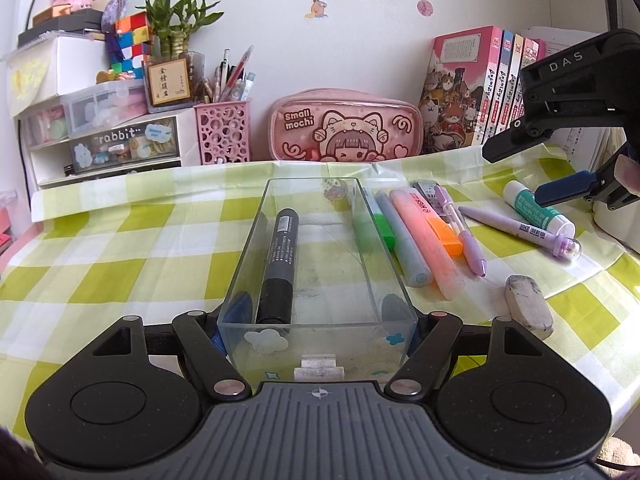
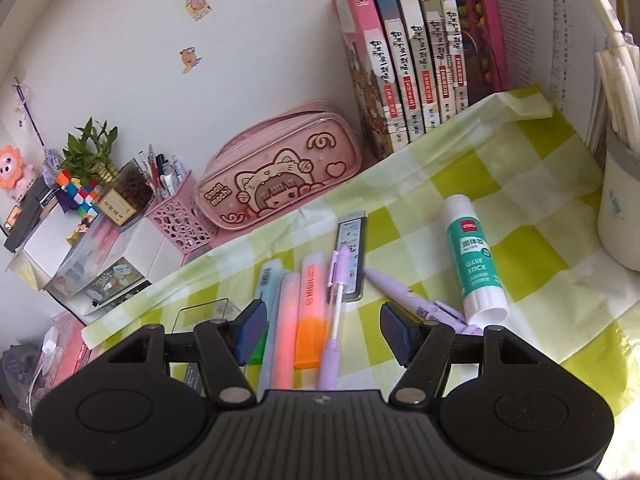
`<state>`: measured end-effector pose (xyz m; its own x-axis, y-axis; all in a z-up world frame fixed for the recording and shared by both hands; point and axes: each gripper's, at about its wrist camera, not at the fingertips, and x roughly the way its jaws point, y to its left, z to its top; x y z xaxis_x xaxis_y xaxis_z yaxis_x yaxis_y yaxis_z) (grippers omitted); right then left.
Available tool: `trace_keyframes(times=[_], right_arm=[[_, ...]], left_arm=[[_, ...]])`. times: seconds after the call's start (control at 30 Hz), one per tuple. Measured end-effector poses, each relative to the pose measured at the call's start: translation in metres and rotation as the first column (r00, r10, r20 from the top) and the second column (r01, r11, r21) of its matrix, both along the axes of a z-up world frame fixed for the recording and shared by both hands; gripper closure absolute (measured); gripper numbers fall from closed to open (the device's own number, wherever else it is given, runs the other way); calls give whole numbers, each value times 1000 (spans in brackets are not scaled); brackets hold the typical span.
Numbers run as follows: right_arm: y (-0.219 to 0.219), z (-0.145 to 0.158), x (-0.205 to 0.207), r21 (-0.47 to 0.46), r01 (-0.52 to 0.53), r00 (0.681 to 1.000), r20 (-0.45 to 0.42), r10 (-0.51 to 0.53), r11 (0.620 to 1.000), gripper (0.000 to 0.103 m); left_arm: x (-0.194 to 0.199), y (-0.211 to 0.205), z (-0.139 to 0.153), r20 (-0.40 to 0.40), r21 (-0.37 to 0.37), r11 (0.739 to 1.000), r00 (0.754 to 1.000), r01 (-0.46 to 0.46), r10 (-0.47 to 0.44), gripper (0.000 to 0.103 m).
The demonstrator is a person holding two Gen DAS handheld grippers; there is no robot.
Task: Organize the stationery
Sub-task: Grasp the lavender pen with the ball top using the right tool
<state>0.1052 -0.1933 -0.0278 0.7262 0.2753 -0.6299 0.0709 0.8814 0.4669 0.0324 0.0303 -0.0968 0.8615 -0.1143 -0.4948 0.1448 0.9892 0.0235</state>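
My left gripper [image 1: 316, 312] is shut on the near end of a clear plastic tray [image 1: 384, 276] that rests on the checked tablecloth; a black marker [image 1: 280, 268] lies inside it. Right of the tray lie a green highlighter [image 1: 382, 228], a blue-grey one [image 1: 404, 240], a pink-orange one [image 1: 428, 236], a purple pen [image 1: 464, 232], another purple pen [image 1: 516, 226], a glue stick [image 1: 540, 210] and an eraser [image 1: 528, 306]. My right gripper [image 2: 324, 330] is open and empty, hovering above the highlighters [image 2: 310, 312] and purple pen [image 2: 334, 332]; the glue stick [image 2: 474, 264] lies to its right.
A pink pencil case [image 1: 344, 126], a pink pen holder [image 1: 224, 130], drawer units [image 1: 108, 140] and books [image 1: 472, 88] line the wall. A lead refill case [image 2: 352, 252] lies behind the pens. A white cup [image 2: 620, 208] stands at the right edge.
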Motion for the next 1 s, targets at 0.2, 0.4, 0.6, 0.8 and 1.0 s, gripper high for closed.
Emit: trace_keyframes(times=[0.2,0.4,0.6,0.8,1.0], right_arm=[[-6,-13,7,-73,27,1000,-10,-27,997,38],[-4,-23,19,-185,-18,1000,-25,14,983,44],[-3,-33,16,-267,-13,999,-52,-1,964,59],[-4,-29,11,-163,-50,996,-86,37,985,84],[9,-31,18,-206,-61,995,-84,44,977,83]], left_arm=[[0,0,-1,-6,7,1000,1000,1,0,30],[1,0,-1,-9,2,1000,1000,1,-1,30],[1,1,-2,-9,-7,1000,1000,1,-1,29],[1,2,-2,-5,-11,1000,1000,3,-3,29],[2,3,-2,-6,-16,1000,1000,7,-7,29]])
